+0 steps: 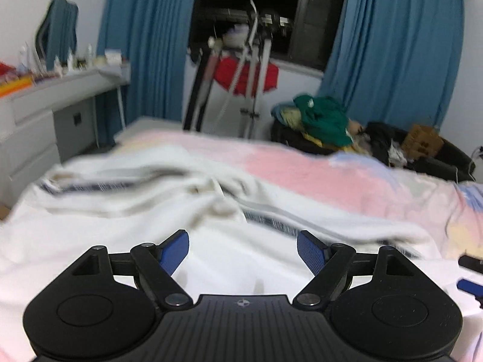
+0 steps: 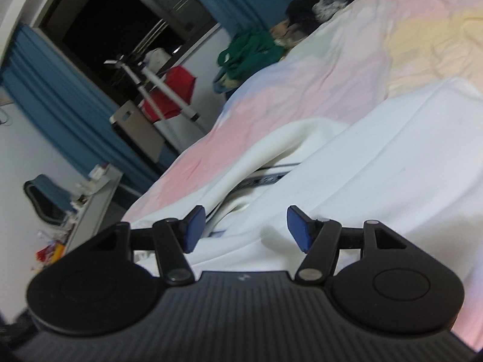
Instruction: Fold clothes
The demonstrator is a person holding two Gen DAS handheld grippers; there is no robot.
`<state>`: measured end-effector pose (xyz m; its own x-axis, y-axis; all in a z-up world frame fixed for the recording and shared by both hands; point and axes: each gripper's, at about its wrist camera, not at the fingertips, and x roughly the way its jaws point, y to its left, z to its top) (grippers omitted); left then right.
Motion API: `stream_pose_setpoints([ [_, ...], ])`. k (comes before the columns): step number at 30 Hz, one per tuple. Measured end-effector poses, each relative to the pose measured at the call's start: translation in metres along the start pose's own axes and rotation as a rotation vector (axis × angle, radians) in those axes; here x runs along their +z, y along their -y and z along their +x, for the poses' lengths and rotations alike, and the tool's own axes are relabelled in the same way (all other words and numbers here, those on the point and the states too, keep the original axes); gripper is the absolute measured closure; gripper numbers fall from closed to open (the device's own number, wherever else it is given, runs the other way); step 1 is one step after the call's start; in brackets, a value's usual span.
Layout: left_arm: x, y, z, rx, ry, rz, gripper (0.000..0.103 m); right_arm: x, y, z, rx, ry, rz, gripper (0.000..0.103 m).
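Note:
A white garment point(image 1: 145, 187) with dark striped trim lies rumpled on the bed, blurred in the left wrist view. It also shows in the right wrist view point(image 2: 377, 175), with a sleeve or flap folded over. My left gripper point(image 1: 243, 252) is open and empty, just above the near part of the garment. My right gripper point(image 2: 244, 229) is open and empty, tilted, low over the garment's edge. A bit of the right gripper's blue finger point(image 1: 469, 285) shows at the right edge of the left wrist view.
The bed has a pastel pink, blue and yellow sheet point(image 1: 317, 169). A white desk point(image 1: 45, 111) with clutter stands at the left. A drying rack with a red cloth point(image 1: 244, 75) stands by the window. A dark bag with green clothes point(image 1: 326, 120) sits beyond the bed.

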<state>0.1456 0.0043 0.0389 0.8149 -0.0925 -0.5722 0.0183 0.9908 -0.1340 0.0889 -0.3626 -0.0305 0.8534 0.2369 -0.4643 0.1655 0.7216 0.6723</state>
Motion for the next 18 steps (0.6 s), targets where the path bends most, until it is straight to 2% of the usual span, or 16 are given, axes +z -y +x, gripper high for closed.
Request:
stream_pose_setpoints([
  [4,-0.014,-0.004,0.023,0.021,-0.022,0.068,0.023,0.003,-0.006,0.032,0.003,-0.043,0.049,0.04],
  [9,-0.029,-0.034,0.031,-0.033,-0.016,0.032,0.023,0.015,-0.015,0.085,-0.022,-0.09,0.133,0.04],
  [12,-0.038,-0.044,0.039,0.004,-0.062,0.031,0.023,0.021,-0.021,0.116,-0.037,-0.118,0.183,0.04],
  [14,-0.04,-0.051,0.041,-0.003,-0.079,0.001,0.023,0.027,-0.023,0.14,-0.053,-0.122,0.212,0.041],
  [16,-0.038,-0.056,0.041,-0.013,-0.078,-0.016,0.023,0.032,-0.03,0.167,-0.094,-0.126,0.193,0.049],
  [18,-0.037,-0.061,0.042,-0.023,-0.076,-0.033,0.023,0.038,-0.039,0.191,-0.176,-0.129,0.156,0.089],
])
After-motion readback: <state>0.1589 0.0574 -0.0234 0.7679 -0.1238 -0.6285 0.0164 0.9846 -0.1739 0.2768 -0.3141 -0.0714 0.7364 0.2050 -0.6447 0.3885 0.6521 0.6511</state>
